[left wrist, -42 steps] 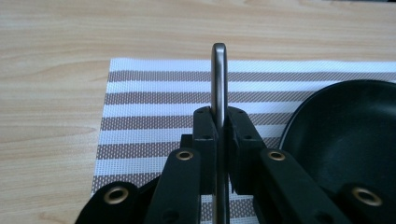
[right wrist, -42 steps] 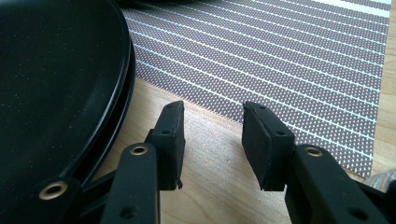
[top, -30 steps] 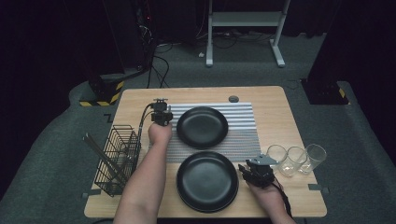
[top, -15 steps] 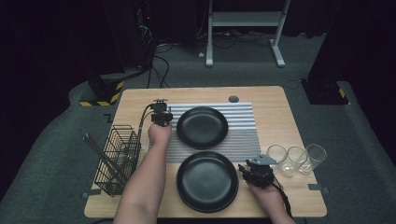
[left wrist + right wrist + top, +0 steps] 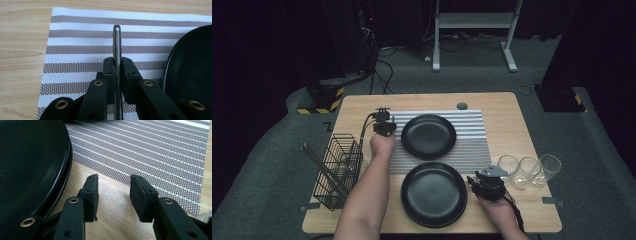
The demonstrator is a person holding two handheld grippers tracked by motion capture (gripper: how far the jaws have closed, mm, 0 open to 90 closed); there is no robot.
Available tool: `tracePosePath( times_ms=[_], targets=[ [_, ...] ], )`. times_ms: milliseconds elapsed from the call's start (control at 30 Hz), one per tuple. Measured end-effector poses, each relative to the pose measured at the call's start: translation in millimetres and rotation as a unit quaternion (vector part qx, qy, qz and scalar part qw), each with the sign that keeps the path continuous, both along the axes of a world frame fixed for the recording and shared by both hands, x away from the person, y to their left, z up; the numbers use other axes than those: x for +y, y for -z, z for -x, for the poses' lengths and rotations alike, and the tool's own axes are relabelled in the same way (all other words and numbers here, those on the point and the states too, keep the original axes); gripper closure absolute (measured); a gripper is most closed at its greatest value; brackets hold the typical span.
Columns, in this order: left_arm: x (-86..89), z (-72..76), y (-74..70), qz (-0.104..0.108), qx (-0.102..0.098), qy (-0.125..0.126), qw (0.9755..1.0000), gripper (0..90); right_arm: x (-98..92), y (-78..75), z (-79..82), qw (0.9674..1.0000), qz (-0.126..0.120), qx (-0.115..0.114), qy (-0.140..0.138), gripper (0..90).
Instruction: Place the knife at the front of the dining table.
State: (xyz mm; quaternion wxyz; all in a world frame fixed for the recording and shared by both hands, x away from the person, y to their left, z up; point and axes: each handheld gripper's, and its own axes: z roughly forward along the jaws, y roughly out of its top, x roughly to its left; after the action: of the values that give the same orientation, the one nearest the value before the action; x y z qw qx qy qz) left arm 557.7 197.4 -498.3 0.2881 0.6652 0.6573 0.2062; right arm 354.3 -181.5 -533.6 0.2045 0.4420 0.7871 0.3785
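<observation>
While my left gripper (image 5: pixel 117 72) clamps its jaws on a thin metal utensil handle (image 5: pixel 116 45), my right gripper (image 5: pixel 113 195) holds open, empty jaws beside the near black plate (image 5: pixel 30 162).

1. Slim metal utensil (image 5: pixel 116 50) clamped edge-on in the left hand-held gripper (image 5: pixel 116 65): lower end hidden between the pads, type not tellable.
2. Far black plate (image 5: pixel 190 72) cut off by the right and bottom edges of the left gripper view.
3. Near black plate (image 5: pixel 30 162) cropped at left and top of the right gripper view.
4. Contents of the wire basket (image 5: pixel 335 170) too small to identify in the high view.
5. Forearms cut off at the bottom edge of the high view.
</observation>
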Motion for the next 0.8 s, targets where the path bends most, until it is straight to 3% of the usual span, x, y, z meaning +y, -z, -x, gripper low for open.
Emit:
tracePosePath(
  times_ms=[200,633,800],
  targets=[
    [1.9,2.6,-4.1,-0.007,-0.01,0.0,0.9999,73.3,0.0,0.0,0.0,1.0,0.0,0.0,-0.001,58.6],
    [-4.9,15.9,-11.5,-0.013,-0.03,0.017,0.9993,69.9,0.2,0.0,0.3,1.0,0.0,0.0,0.0,58.5],
    [-10.0,24.0,-14.2,-0.024,-0.031,0.022,0.999,69.4,0.8,0.0,0.5,1.0,0.002,0.0,0.001,58.5]
  ],
)
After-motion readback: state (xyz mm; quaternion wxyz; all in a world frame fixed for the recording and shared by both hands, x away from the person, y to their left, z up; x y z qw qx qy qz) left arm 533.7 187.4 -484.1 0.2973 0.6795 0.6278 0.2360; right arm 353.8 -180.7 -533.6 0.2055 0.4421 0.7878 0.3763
